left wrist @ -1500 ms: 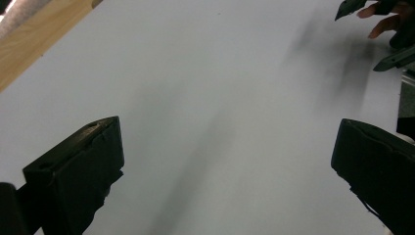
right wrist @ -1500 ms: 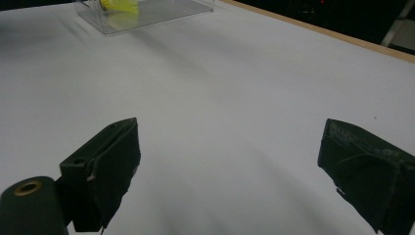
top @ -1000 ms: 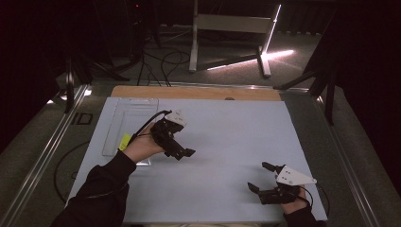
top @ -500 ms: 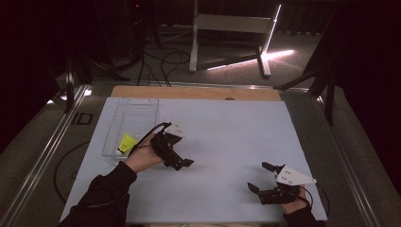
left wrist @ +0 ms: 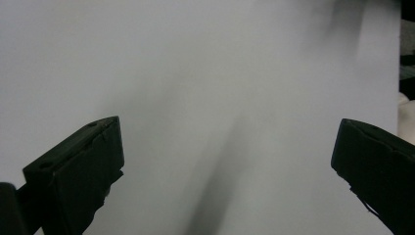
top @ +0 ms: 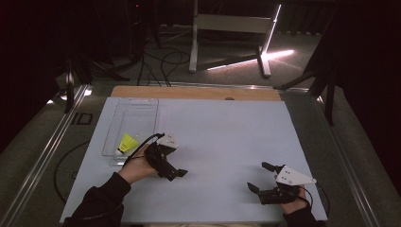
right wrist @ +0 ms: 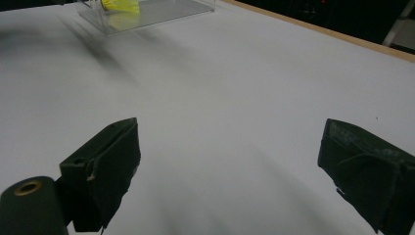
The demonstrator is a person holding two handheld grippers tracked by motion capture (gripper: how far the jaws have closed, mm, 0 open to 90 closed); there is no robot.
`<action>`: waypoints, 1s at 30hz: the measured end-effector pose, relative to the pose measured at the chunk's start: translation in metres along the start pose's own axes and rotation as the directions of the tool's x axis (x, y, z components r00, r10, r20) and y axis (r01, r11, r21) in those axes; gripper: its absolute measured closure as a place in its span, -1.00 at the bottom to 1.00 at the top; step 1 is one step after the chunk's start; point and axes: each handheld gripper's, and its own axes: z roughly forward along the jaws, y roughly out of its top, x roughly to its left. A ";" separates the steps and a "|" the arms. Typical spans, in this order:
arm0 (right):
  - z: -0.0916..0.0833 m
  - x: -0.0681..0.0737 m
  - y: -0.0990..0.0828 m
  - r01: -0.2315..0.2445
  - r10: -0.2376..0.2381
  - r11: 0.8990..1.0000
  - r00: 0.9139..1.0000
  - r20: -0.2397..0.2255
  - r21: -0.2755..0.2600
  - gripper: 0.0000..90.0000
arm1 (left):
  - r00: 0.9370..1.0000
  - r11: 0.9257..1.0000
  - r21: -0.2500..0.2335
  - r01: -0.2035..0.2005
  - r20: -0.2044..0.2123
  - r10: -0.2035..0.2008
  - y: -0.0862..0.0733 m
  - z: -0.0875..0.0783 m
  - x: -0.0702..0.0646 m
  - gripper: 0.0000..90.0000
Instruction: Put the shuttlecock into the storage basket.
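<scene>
Sitting in the clear tray [top: 142,109], just left of and behind the left gripper [top: 176,173], is the yellow shuttlecock [top: 126,142]. That gripper's jaws are spread wide with nothing between them, over the white table [top: 222,137]. Well off to its right, the right gripper [top: 259,177] rests low, also released, jaws apart.

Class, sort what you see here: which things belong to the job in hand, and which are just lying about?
Belongs to the job:
yellow shuttlecock
clear tray
left tool
right tool

Just lying about:
floor cables
metal stand
</scene>
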 end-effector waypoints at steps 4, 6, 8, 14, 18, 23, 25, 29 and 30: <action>0.000 0.000 0.000 0.000 0.000 1.000 1.000 -0.001 0.001 -0.81 | 1.000 1.000 0.003 -0.006 0.013 0.006 -0.008 0.000 -0.003 -1.00; 0.000 0.000 0.000 0.000 0.000 1.000 1.000 -0.001 0.000 -0.81 | 1.000 1.000 -0.002 0.007 0.017 -0.007 -0.012 -0.001 -0.003 -1.00; 0.000 0.000 0.000 0.000 0.000 1.000 1.000 -0.001 -0.001 -0.81 | 1.000 1.000 -0.005 0.007 0.019 -0.007 -0.017 -0.001 -0.005 -1.00; 0.000 0.000 0.000 0.001 -0.001 1.000 1.000 -0.002 -0.001 -0.81 | 0.999 1.000 -0.029 -0.002 0.037 0.003 -0.029 -0.004 -0.012 -1.00; 0.000 0.000 0.000 -0.001 0.001 1.000 1.000 -0.003 0.002 -0.81 | 0.999 0.999 -0.034 0.005 0.033 -0.004 -0.037 -0.005 -0.015 -1.00; 0.000 0.000 0.000 -0.001 0.001 1.000 1.000 -0.002 0.001 -0.81 | 0.999 0.999 -0.042 0.011 0.031 -0.010 -0.047 -0.008 -0.020 -1.00; 0.000 0.000 0.000 -0.001 0.001 1.000 1.000 -0.003 0.002 -0.81 | 0.999 0.999 -0.044 0.012 0.032 -0.011 -0.051 -0.009 -0.022 -1.00; 0.000 0.000 0.000 -0.001 0.001 1.000 1.000 -0.006 0.002 -0.81 | 0.999 0.999 -0.038 0.019 0.046 -0.017 -0.058 -0.011 -0.022 -1.00; 0.000 0.000 0.000 -0.002 0.002 1.000 1.000 -0.006 0.003 -0.81 | 0.999 0.999 -0.044 0.025 0.037 -0.023 -0.060 -0.011 -0.022 -1.00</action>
